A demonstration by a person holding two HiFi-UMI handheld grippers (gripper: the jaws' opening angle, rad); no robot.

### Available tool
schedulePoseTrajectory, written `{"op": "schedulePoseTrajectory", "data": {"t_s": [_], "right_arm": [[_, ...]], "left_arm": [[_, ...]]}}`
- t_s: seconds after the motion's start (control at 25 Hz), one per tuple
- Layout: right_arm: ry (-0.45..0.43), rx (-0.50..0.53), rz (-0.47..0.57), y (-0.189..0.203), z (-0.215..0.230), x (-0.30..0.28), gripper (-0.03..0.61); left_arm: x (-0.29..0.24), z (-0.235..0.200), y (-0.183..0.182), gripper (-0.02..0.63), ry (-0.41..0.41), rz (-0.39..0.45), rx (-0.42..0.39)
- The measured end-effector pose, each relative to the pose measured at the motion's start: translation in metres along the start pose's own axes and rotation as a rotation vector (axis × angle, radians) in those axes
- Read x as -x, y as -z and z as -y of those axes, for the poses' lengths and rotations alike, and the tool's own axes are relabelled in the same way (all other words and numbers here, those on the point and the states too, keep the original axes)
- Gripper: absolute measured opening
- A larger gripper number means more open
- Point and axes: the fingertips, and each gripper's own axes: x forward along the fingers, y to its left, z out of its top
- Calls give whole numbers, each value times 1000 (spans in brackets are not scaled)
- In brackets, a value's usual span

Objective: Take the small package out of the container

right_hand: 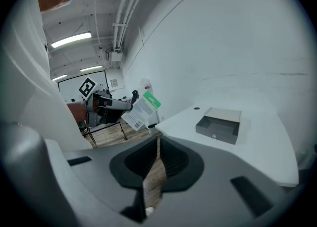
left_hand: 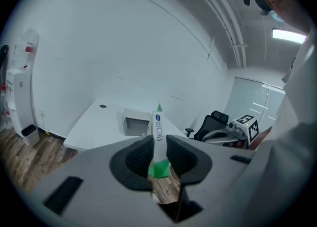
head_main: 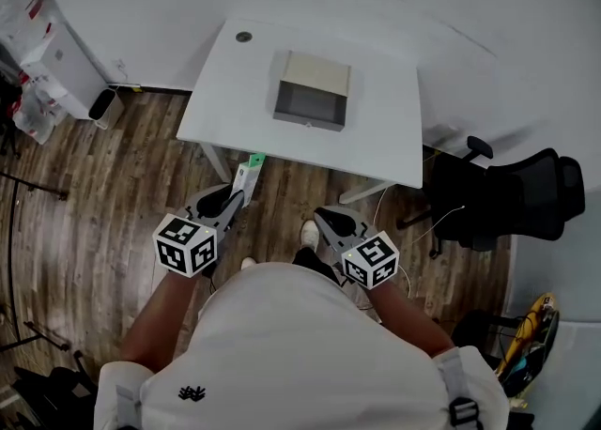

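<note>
The small package (head_main: 248,177) is a flat white pack with a green end. My left gripper (head_main: 233,203) is shut on it, holding it over the wood floor in front of the table. In the left gripper view the package (left_hand: 158,134) stands upright between the pads. The grey container (head_main: 312,91), an open box with its lid folded back, sits on the white table (head_main: 394,128); it also shows in the right gripper view (right_hand: 220,124). My right gripper (head_main: 331,222) is shut and empty, its pads (right_hand: 171,159) almost touching. From there the left gripper (right_hand: 119,104) holds the package (right_hand: 141,110) out at the left.
A black office chair (head_main: 507,198) stands right of the table. A white appliance (head_main: 61,62) and bags (head_main: 33,109) line the wall at the left. The table has a round cable hole (head_main: 244,37) near its back left corner.
</note>
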Motion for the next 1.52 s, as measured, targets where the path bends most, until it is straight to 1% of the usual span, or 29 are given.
{"op": "schedulePoseTrajectory", "data": {"t_s": [0.12,0.28,0.48,0.72,1.0,1.36,1.52], "right_arm": [[11,-2,9,2,-14,2,20],[29,-5,20,4,-25,7,18],[27,-22,32,7,-37,13,15],[36,3,35,0,-40,15,11],[28,10,33,-2,-41,12,9],[-16,45,26,-8,-54,-2,8],[-22,50,23,-10,-54,-6,7]], "left_arm": [[17,8,10,87,23,-19,-24],[28,14,18,87,54,-23,-12],[33,20,26,87,80,-26,-42],[33,23,26,87,95,-27,-54],[34,21,22,87,86,-20,-66],[45,16,25,87,73,-12,-54],[48,14,28,87,65,-12,-47]]}}
